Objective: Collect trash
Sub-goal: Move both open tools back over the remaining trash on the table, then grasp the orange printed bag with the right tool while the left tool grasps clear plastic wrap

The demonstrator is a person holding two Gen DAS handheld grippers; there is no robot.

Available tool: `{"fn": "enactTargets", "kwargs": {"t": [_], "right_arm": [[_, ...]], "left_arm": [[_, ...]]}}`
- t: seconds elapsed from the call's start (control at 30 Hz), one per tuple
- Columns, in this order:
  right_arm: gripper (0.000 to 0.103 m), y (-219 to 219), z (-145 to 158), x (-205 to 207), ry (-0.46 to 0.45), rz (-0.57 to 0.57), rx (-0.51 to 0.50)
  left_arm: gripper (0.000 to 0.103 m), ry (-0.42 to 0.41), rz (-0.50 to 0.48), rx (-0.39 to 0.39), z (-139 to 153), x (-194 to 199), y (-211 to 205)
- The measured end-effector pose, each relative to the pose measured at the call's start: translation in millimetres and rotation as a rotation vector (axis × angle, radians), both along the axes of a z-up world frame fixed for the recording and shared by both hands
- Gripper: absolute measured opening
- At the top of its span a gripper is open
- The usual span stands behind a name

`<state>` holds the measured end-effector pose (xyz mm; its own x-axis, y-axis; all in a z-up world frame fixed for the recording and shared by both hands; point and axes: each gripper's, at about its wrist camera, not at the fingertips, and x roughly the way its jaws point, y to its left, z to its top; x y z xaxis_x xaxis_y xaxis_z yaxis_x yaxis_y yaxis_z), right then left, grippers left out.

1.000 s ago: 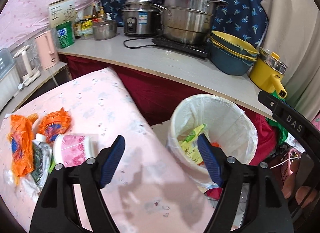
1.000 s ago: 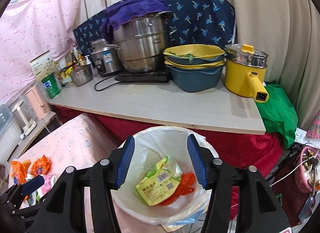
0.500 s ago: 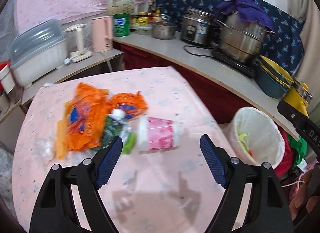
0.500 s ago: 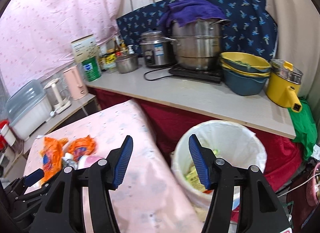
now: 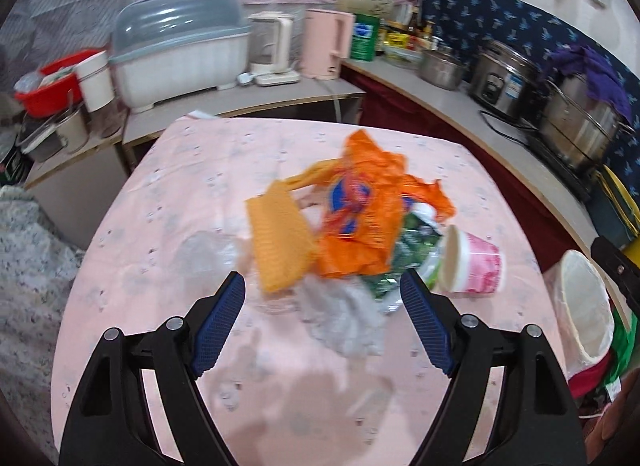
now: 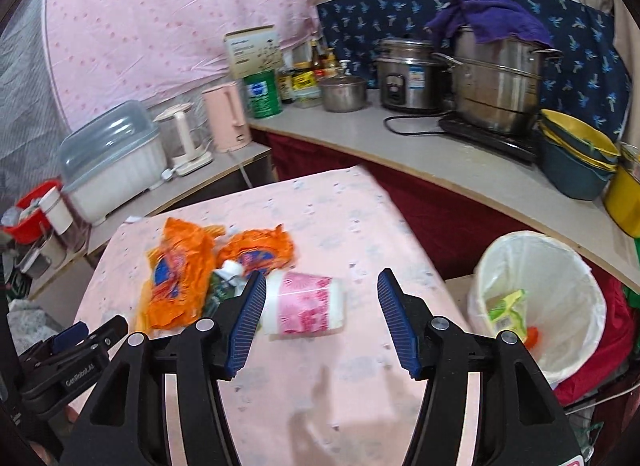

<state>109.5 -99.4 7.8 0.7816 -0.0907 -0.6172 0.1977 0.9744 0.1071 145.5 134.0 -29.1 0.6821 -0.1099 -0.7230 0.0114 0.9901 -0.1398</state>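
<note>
left gripper [image 5: 322,294]: jaws spread wide, nothing between them, hovering over the near side of the trash pile.
right gripper [image 6: 322,318]: jaws open too, empty, aimed at the table with the pink cup just past the left pad.
table [image 5: 200,169]: pink flowery cloth on top, trash bunched around the middle, leaning toward the right edge.
orange wrappers [image 5: 360,217]: two crumpled ones, biggest bit of the heap, toward the far side of it.
yellow-orange pouch [image 5: 280,242]: lying flat, touching the left side of the orange stuff.
green packet [image 5: 412,242]: wedged between the orange wrapper and the cup, half buried.
clear plastic [image 5: 344,322]: crinkled, at the near edge of the pile, pretty blurry.
pink cup [image 6: 304,304]: tipped on its side, closest piece to the table's right edge.
trash bin [image 6: 540,298]: white liner, down past the table's right edge, yellow-green packet and something orange already inside.
counter [image 6: 460,161]: runs behind the table, pots, rice cooker, pink kettle, stacked bowls on it.
</note>
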Motion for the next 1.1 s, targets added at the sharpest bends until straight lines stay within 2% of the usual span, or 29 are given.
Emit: {"fn": "enactTargets", "kwargs": {"t": [0.1,0.27,0.47,0.7,1.0,1.1], "right_arm": [[0.057,20.1,-6.3,10.0,0.019,0.035,0.006],[0.057,44.6,-17.3,27.2,0.045,0.081,0.011],[0.057,74.9,-37.0,54.2,0.090,0.130,0.025],[0.057,100.7,-63.0,81.0,0.146,0.164,0.026],[0.057,121.4,-88.4,104.8,0.204,0.194,0.042],[0.057,127.1,-95.0,109.1,0.220,0.203,0.039]], "left_arm": [[0.077,0.018,0.046,-0.007,-7.9,4.4,25.5],[0.086,0.044,0.110,-0.029,-21.2,12.9,62.0],[0.087,0.095,0.152,-0.036,-41.8,25.8,89.5],[0.087,0.158,0.173,-0.061,-64.5,43.9,107.1],[0.087,0.178,0.169,-0.080,-78.1,65.1,111.4],[0.081,0.185,0.158,-0.086,-81.8,69.3,110.3]]}}
